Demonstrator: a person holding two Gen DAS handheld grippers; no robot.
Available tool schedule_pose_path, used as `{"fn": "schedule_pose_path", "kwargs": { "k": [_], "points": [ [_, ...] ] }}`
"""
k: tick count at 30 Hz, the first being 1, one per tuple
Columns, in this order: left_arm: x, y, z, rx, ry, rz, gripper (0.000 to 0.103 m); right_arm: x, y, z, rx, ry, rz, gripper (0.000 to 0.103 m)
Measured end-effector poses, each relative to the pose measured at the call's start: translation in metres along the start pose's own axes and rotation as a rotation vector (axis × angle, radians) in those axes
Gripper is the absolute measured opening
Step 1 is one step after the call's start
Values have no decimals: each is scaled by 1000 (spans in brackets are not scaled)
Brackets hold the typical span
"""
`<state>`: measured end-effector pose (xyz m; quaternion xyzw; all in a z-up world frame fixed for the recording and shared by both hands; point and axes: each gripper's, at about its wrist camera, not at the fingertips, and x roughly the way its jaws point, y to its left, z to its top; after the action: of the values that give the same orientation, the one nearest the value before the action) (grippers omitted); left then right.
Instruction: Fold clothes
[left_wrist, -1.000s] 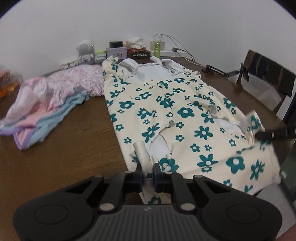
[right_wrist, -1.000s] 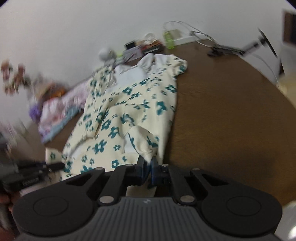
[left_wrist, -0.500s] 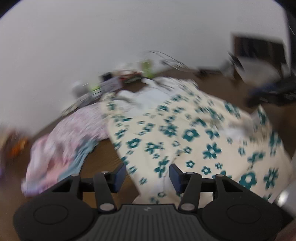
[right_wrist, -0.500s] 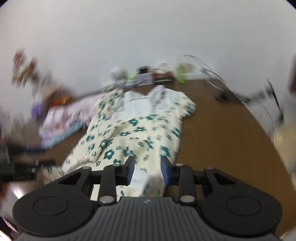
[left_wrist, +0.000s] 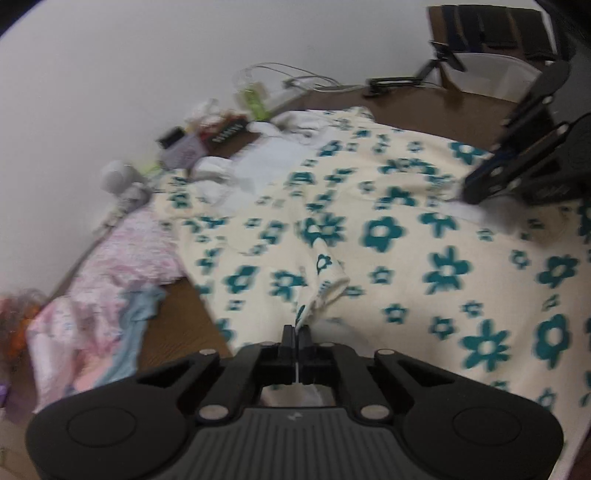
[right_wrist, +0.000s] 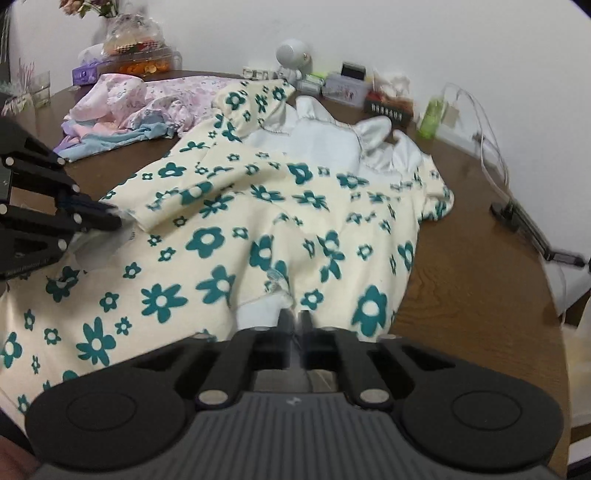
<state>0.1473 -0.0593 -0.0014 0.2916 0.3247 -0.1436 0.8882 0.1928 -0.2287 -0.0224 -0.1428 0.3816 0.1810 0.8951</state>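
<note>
A cream garment with teal flowers (left_wrist: 388, 229) lies spread on the brown table (right_wrist: 469, 266), its white lining showing at the far end. My left gripper (left_wrist: 296, 332) is closing its jaws on a raised fold of that garment at its near edge, and the pads pinch the cloth. In the right wrist view the same floral garment (right_wrist: 258, 229) fills the middle. My right gripper (right_wrist: 294, 317) is closing too, with a bit of hem and white lining between the pads. Each gripper shows in the other's view: the right gripper (left_wrist: 469, 192) and the left gripper (right_wrist: 110, 218).
A pile of pink, lilac and blue clothes (right_wrist: 147, 99) lies beside the garment on the left. Small boxes, a round white toy (right_wrist: 291, 53), a green bottle (right_wrist: 430, 118) and cables line the wall. A black clamp arm (right_wrist: 524, 225) lies on the right. A chair (left_wrist: 491, 33) stands beyond.
Both grippers opened, shifted along the garment while rolling, and shut again on new folds of the floral cloth. The views have swung round.
</note>
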Motion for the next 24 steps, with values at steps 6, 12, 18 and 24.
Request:
{"fn": "schedule_pose_path", "kwargs": {
  "k": [6, 12, 18, 24],
  "points": [
    [-7, 18, -6, -10, 0, 73, 0, -21, -18, -2, -20, -27, -49, 2],
    [-1, 14, -11, -17, 15, 64, 25, -24, -16, -10, -14, -25, -10, 35],
    [10, 9, -7, 18, 27, 96, 1, -13, -4, -12, -62, -13, -66, 17],
    [12, 20, -15, 10, 54, 147, 3, -13, -19, -13, -59, 29, -112, 6]
  ]
}}
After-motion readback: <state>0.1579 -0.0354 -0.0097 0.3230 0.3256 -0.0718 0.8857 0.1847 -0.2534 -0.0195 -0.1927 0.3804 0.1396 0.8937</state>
